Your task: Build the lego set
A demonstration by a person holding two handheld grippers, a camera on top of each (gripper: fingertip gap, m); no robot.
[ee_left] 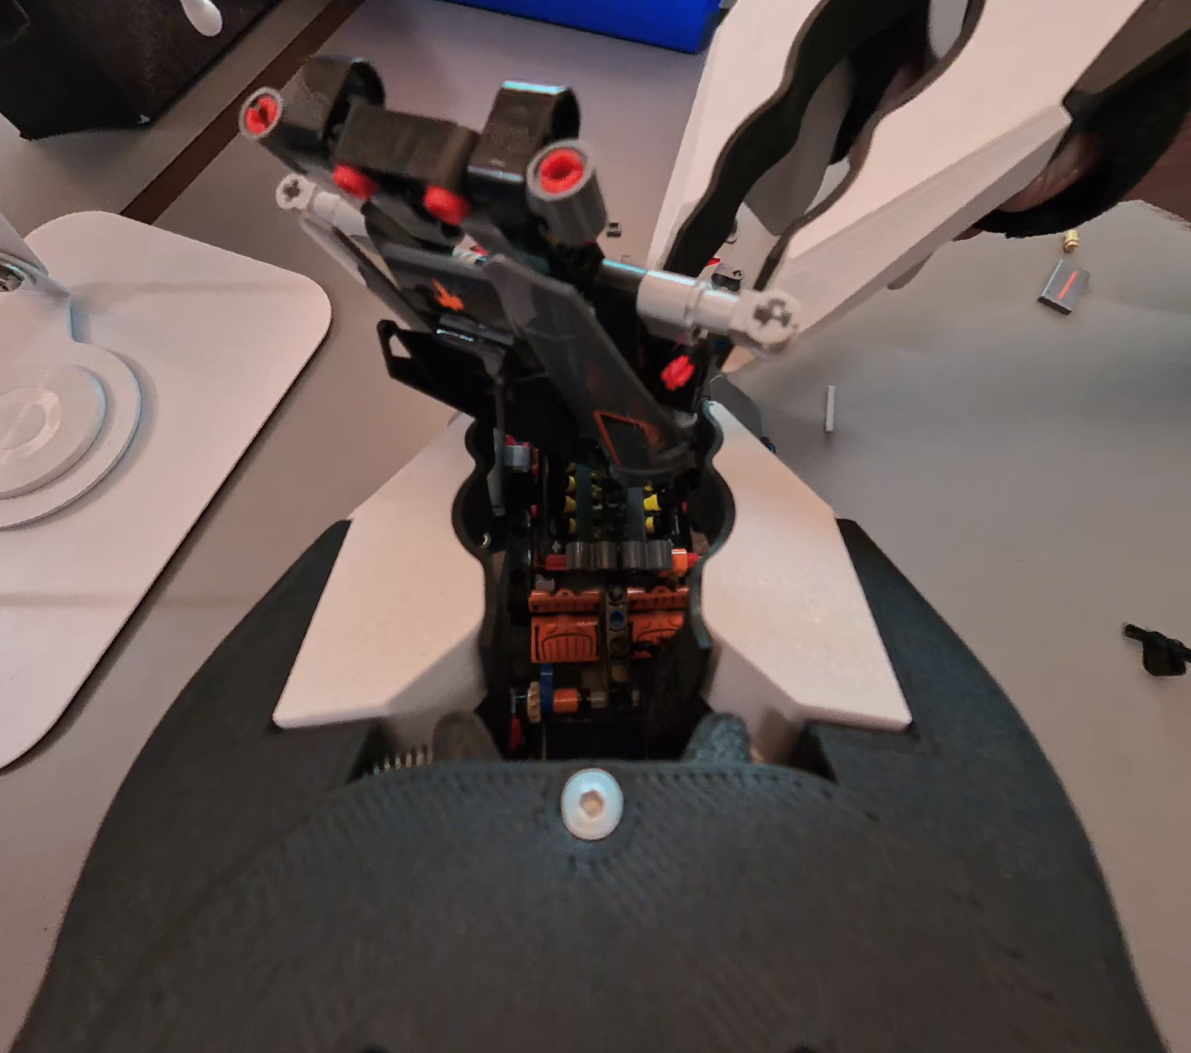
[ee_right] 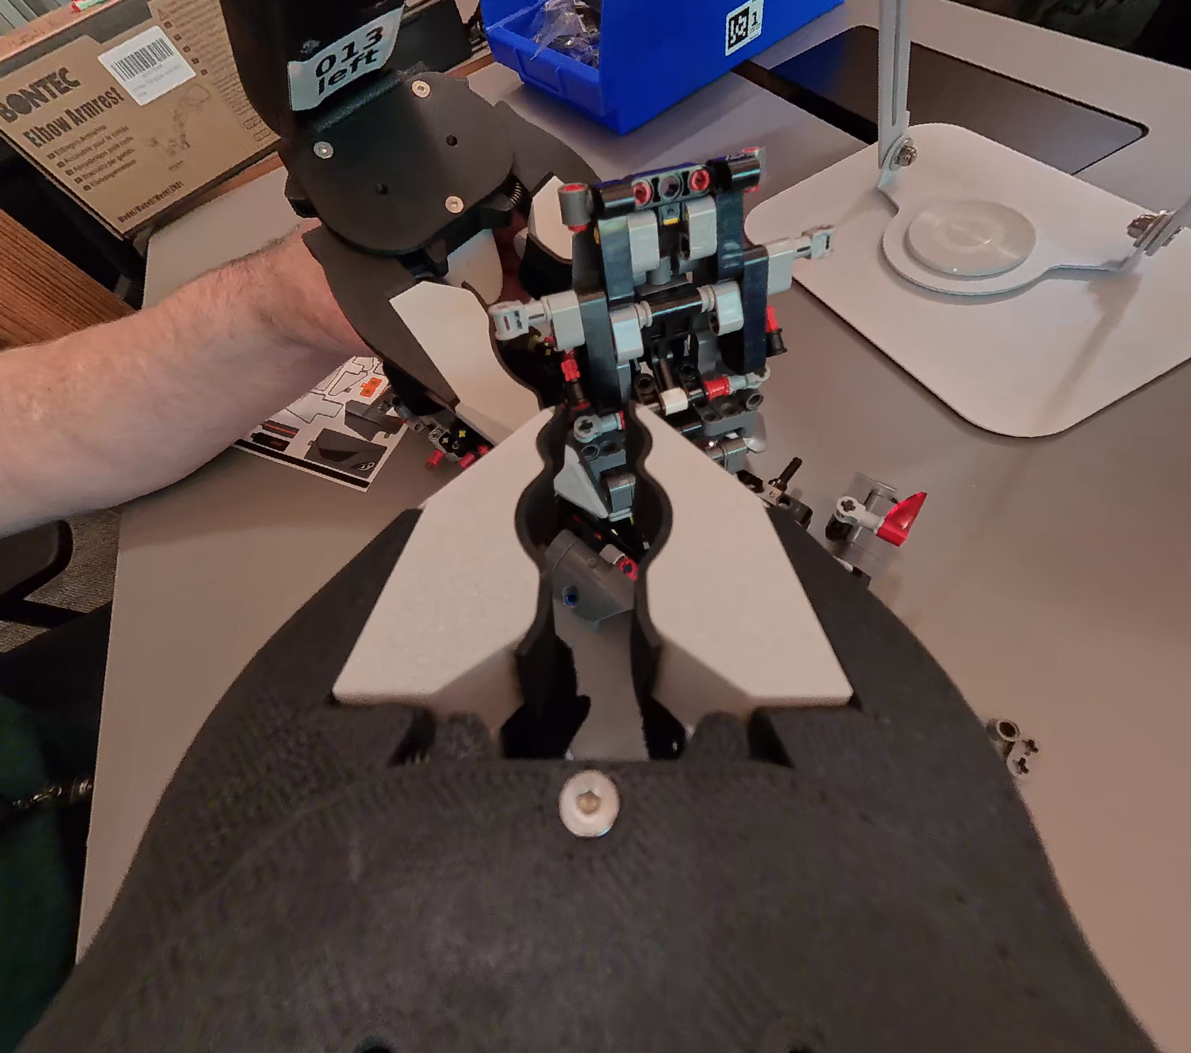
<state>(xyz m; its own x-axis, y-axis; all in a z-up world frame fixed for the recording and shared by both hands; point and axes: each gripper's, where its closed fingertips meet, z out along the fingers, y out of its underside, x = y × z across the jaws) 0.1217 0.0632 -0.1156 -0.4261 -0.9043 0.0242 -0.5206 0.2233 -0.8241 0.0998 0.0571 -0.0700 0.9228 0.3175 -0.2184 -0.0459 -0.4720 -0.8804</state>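
Overhead, we see both grippers clenched on the lego model (ee_right: 670,313): left gripper (ee_left: 590,480) tilted in from the side, right gripper (ee_right: 593,461) from below, above the bench (ee_right: 967,571).

Both tools crowd the model (ee_right: 670,306) at mid-counter: the left tool (ee_right: 509,313) closes off its left side, the right tool (ee_right: 596,442) its near side. Behind it the blue bin (ee_right: 651,42) blocks the far edge, and the white stand base (ee_right: 1005,313) fills the right. Loose parts (ee_right: 876,513) dot the counter (ee_right: 1063,603) to the near right. A sheet (ee_right: 322,429) lies flat on the left, under the forearm (ee_right: 161,377); bare counter lies in front of it.
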